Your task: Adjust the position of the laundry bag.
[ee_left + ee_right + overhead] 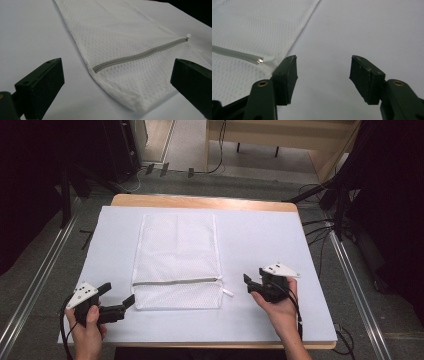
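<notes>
Looks like barely anything's done yet, the white mesh laundry bag lies flat mid-table on the white sheet with its grey zipper fully shut. Left gripper sits wide open just off the bag's near left corner, right gripper about half open, holding nothing, just right of the zipper pull. Grabbing the pull and unzipping are probably all to come

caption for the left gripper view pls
Open left gripper faces the near corner of a white mesh bag, zipper closed.
</notes>
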Demonstrator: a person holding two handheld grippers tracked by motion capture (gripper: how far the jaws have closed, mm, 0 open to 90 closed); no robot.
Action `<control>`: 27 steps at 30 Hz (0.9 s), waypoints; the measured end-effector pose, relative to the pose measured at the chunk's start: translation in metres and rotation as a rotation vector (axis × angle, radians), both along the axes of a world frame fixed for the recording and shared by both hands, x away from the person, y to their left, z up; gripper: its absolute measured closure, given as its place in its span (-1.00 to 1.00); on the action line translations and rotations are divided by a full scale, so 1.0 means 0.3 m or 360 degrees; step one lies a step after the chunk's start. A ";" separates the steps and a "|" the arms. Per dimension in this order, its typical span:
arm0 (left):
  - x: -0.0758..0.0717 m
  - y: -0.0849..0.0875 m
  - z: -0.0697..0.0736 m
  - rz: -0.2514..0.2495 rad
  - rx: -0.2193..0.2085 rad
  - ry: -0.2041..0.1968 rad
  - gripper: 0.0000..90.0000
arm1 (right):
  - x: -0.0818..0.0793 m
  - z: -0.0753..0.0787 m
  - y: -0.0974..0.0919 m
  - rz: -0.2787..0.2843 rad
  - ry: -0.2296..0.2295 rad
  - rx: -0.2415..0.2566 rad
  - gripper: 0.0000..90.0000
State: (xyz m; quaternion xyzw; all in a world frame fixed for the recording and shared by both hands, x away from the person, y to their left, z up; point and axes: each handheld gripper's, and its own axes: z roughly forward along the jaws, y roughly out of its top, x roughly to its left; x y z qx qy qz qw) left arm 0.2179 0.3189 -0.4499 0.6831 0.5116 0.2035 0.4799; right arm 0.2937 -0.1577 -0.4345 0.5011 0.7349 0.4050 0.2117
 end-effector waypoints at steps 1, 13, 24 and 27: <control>0.000 0.000 0.000 0.0000 0.0000 0.0000 -1.00 | 0.000 0.000 0.000 0.0000 0.0000 0.0000 -0.10; -0.001 0.001 -0.001 -0.0012 -0.0005 0.0001 -1.00 | 0.144 -0.019 0.194 0.0077 0.0136 -0.0016 0.30; 0.000 -0.002 -0.001 -0.0022 -0.0014 0.0000 -1.00 | 0.204 -0.102 0.272 0.0099 0.0276 0.0033 0.41; -0.001 -0.003 -0.001 -0.0023 -0.0013 0.0001 -1.00 | 0.195 -0.106 0.300 0.0136 0.0259 -0.0011 0.36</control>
